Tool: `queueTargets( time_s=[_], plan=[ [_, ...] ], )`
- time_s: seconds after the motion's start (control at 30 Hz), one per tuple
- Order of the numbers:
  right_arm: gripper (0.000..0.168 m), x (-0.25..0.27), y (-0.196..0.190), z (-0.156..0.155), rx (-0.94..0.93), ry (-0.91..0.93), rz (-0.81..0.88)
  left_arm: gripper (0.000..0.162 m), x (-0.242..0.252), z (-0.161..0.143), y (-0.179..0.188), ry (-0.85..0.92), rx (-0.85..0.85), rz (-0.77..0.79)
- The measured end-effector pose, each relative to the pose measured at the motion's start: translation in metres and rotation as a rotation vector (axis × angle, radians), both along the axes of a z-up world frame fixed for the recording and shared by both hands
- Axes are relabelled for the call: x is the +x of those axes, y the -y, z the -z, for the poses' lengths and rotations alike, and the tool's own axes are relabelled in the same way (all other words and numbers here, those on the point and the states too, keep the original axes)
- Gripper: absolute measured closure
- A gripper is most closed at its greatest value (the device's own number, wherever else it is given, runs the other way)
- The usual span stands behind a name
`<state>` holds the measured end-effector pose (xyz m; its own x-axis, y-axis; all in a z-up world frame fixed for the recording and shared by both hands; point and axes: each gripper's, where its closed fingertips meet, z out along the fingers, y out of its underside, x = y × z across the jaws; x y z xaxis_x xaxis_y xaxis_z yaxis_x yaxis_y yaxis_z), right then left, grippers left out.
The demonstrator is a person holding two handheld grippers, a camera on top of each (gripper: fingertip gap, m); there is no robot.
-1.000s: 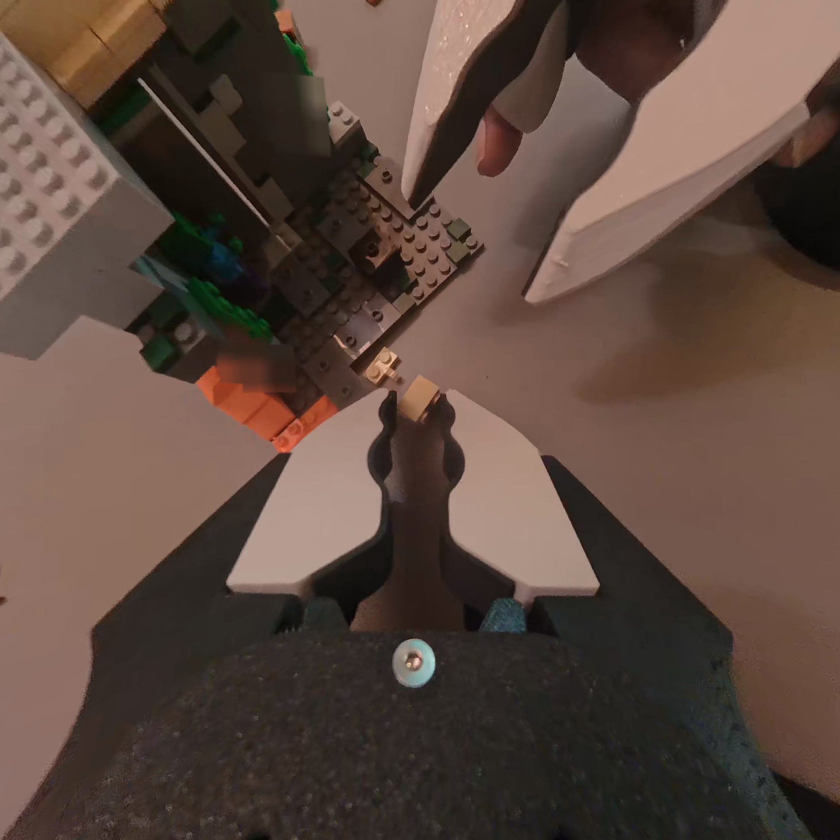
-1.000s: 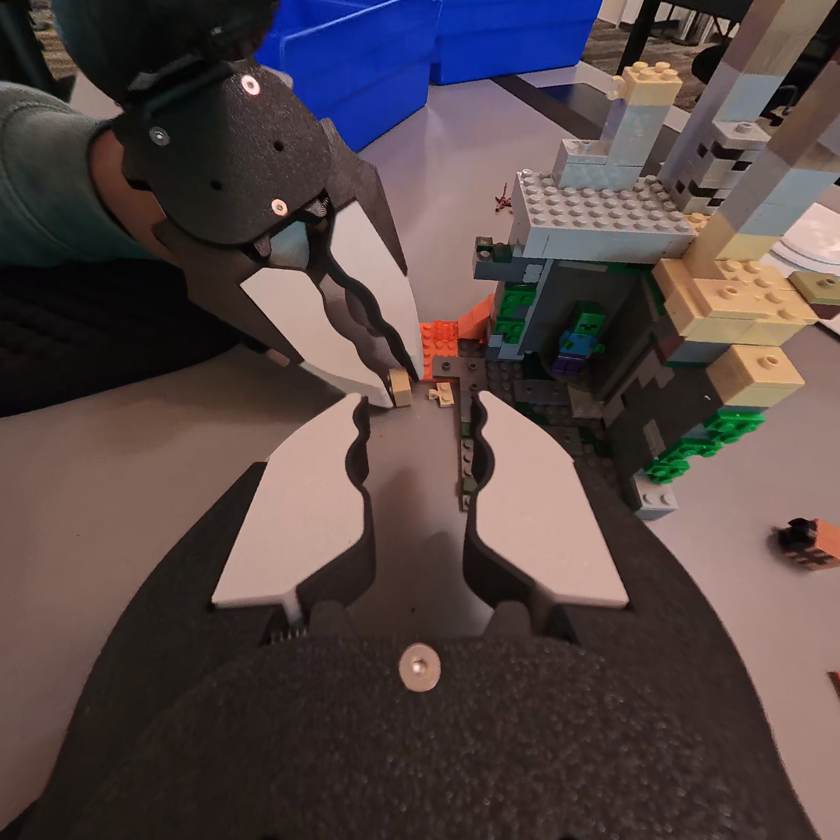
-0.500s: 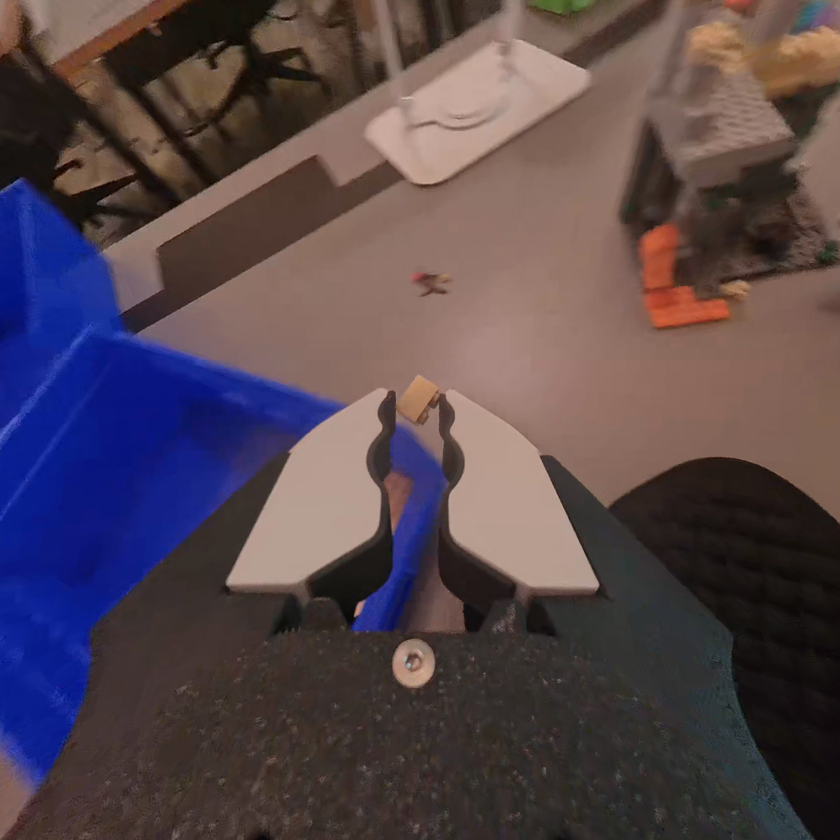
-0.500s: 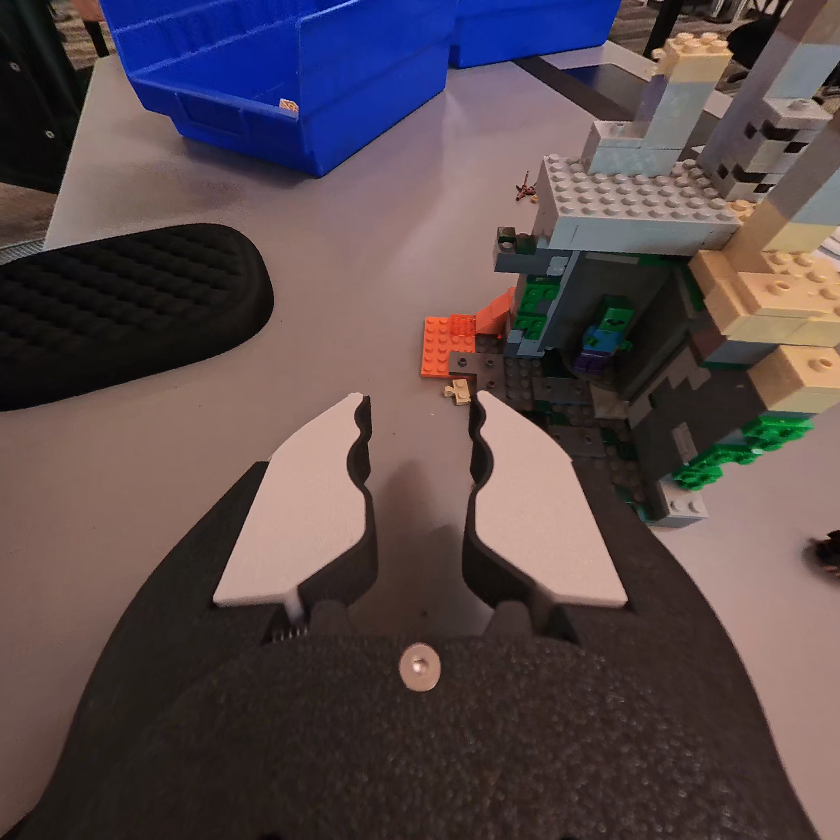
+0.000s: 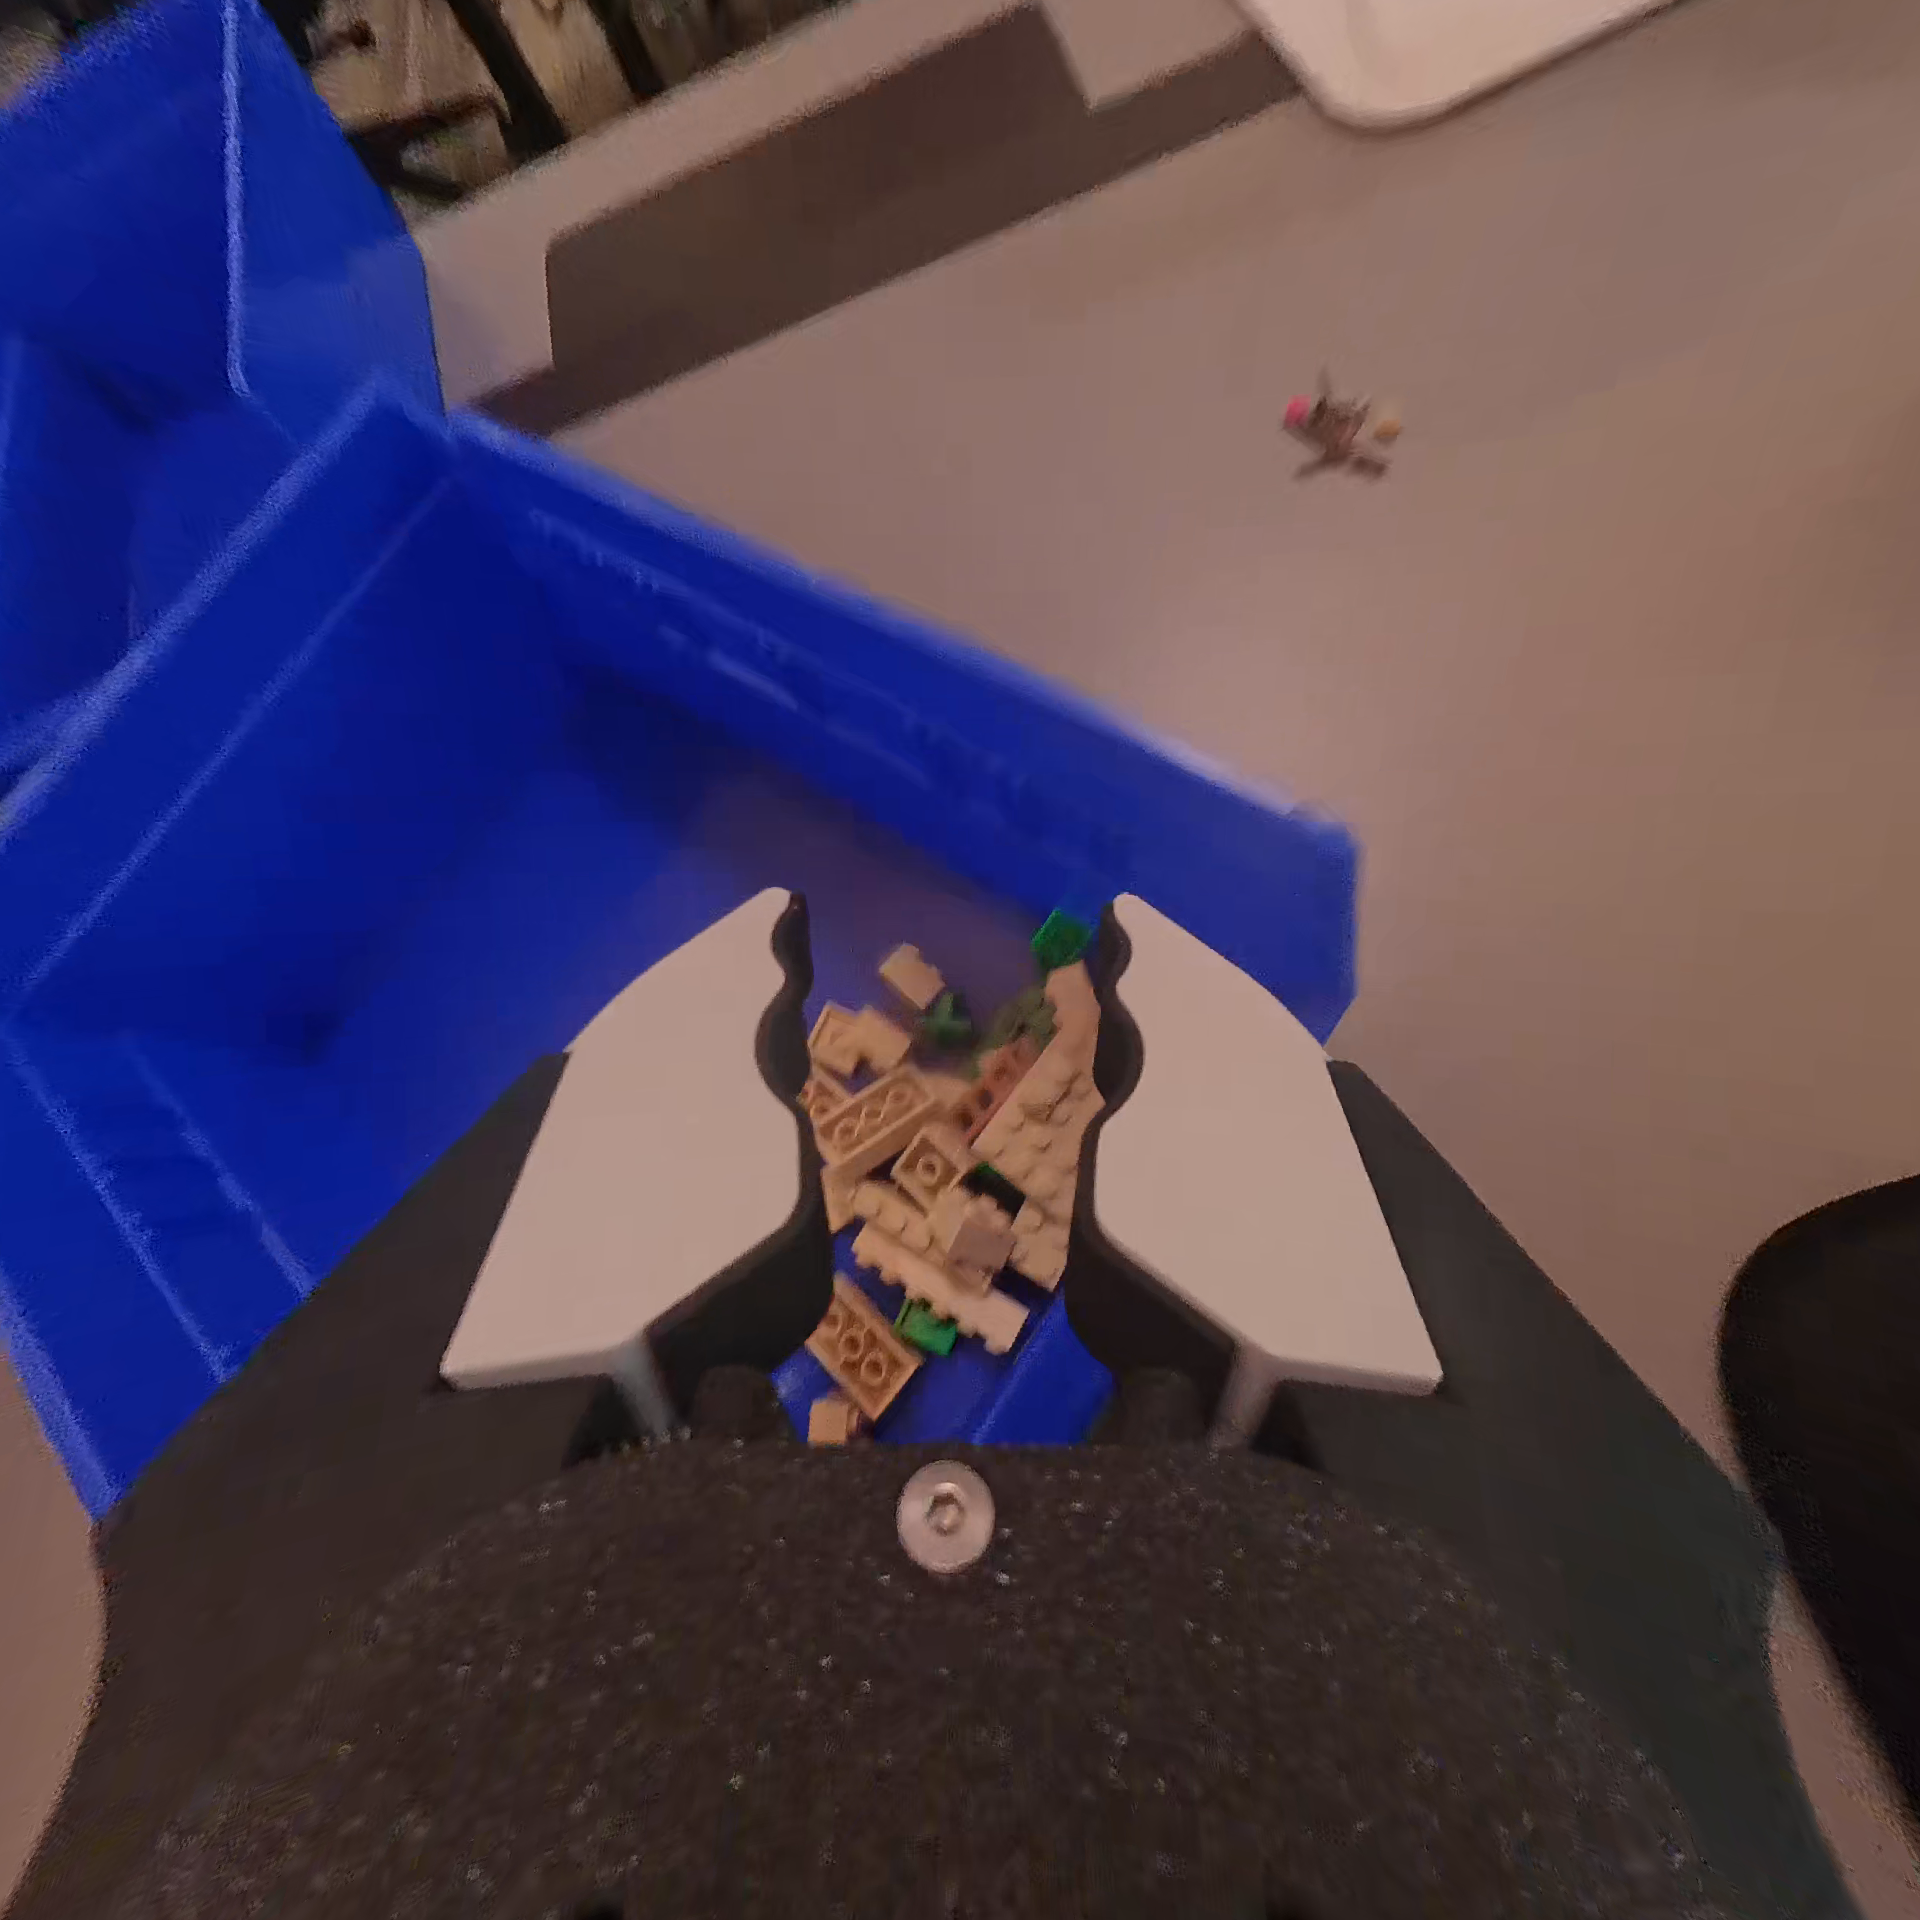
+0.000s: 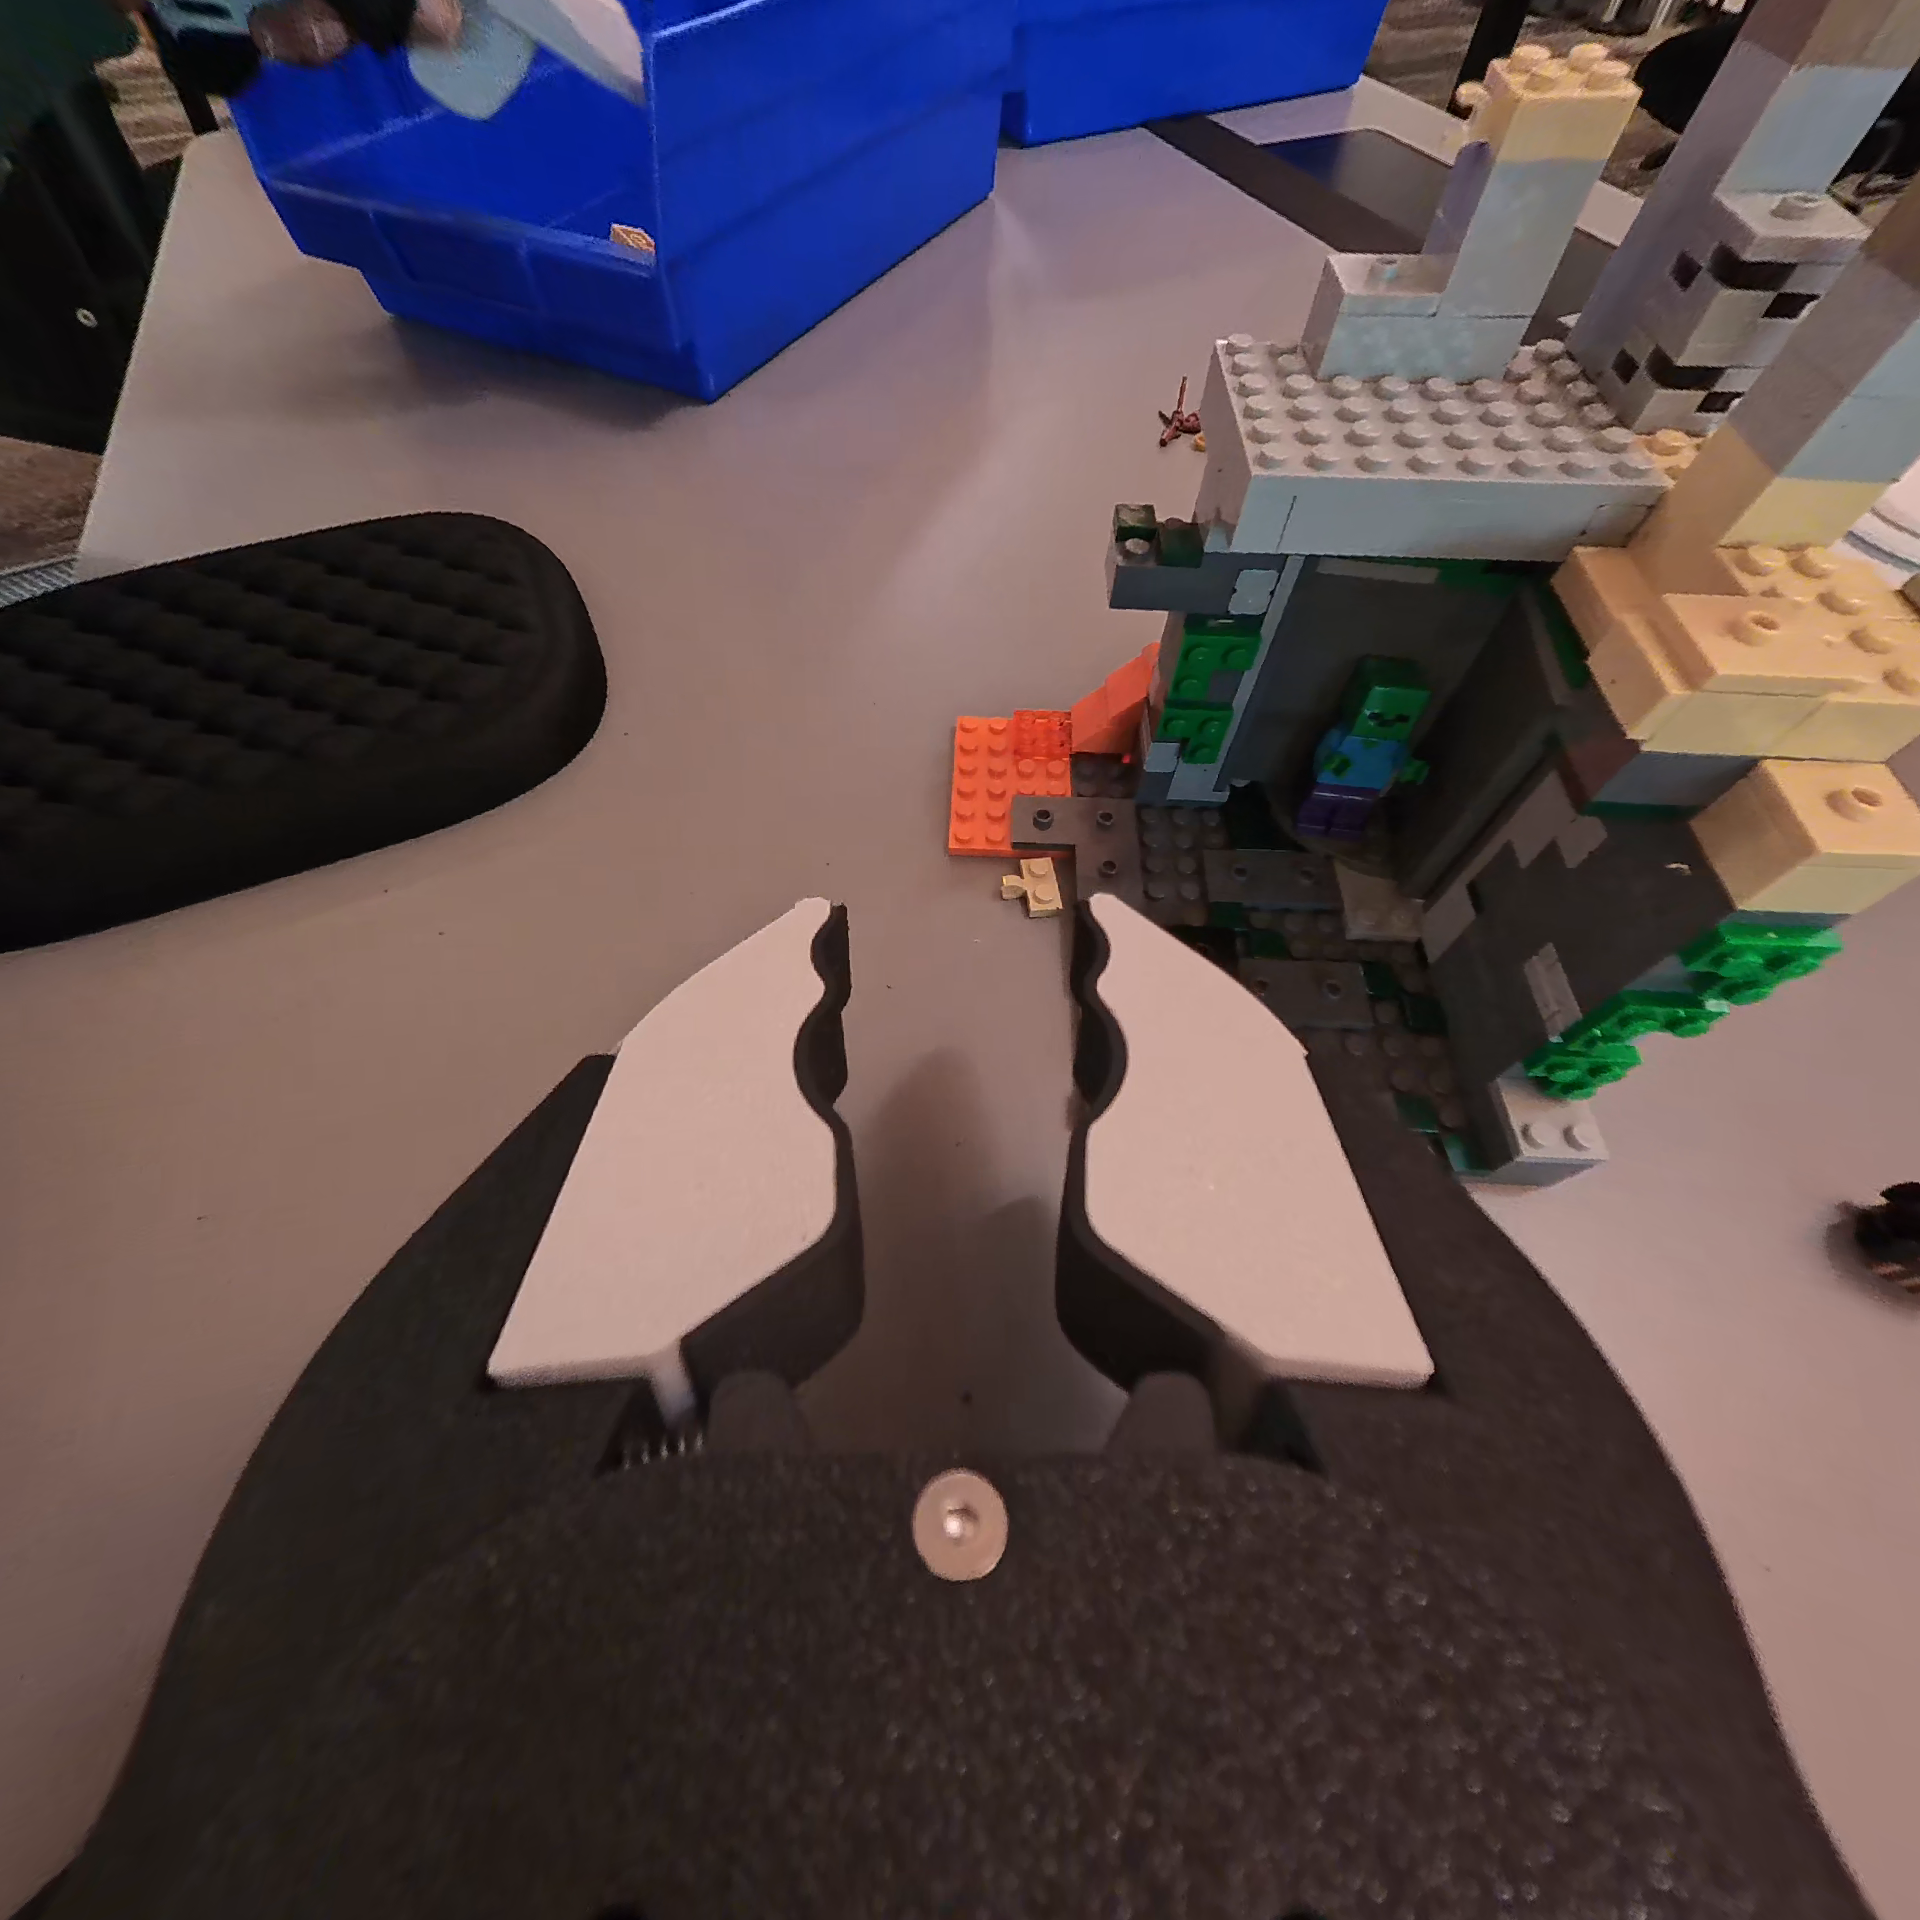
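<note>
The left gripper [image 5: 951, 914] hangs over the deep blue plastic bin [image 5: 436, 831], jaws wide apart and holding nothing. Under it a heap of tan and green toy bricks [image 5: 935, 1143] lies in the bin; one small tan brick [image 5: 909, 971] looks blurred, maybe falling. Keep the gripper over the bin. The right gripper [image 6: 961, 914], far from the bin, is open and empty beside the grey and tan brick castle [image 6: 1455, 644].

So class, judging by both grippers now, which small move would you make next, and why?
Probably ease the open right gripper forward onto the small tan piece lying loose on the table beside the brick model. The left gripper is open over the blue bin, holding nothing.
</note>
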<state>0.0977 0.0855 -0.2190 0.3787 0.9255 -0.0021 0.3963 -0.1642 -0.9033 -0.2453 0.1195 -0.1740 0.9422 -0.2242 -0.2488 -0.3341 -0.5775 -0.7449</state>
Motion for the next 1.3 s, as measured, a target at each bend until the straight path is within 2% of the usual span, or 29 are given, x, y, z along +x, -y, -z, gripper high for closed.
queueTargets(
  time_s=[0.13,0.23,0.43,0.57,0.77,1.07,1.1,1.3],
  plan=[
    [0.128,0.0,-0.001,0.0,0.0,-0.001,0.003,0.117,0.058,-0.034,-0.003,0.058,0.109,0.165],
    [0.128,0.001,-0.001,0.001,0.0,0.005,0.005,0.117,0.127,-0.036,0.004,0.108,0.096,0.371],
    [0.128,0.003,-0.003,-0.001,0.007,0.002,0.015,0.125,0.254,0.015,0.03,0.104,-0.068,0.77],
    [0.128,0.005,-0.004,-0.004,0.013,-0.007,0.018,0.128,0.302,0.055,0.033,0.016,-0.159,0.893],
    [0.129,0.008,-0.005,-0.008,0.022,-0.017,0.024,0.125,0.325,0.088,0.018,-0.02,-0.26,0.911],
    [0.13,0.007,-0.005,-0.009,0.025,-0.011,0.02,0.147,0.33,0.09,0.01,-0.033,-0.25,0.892],
    [0.13,0.007,-0.004,-0.008,0.026,-0.007,0.019,0.154,0.329,0.09,0.008,-0.052,-0.241,0.882],
    [0.13,0.009,-0.006,-0.009,0.017,-0.023,0.03,0.161,0.324,0.088,0.019,-0.042,-0.255,0.904]
  ],
)
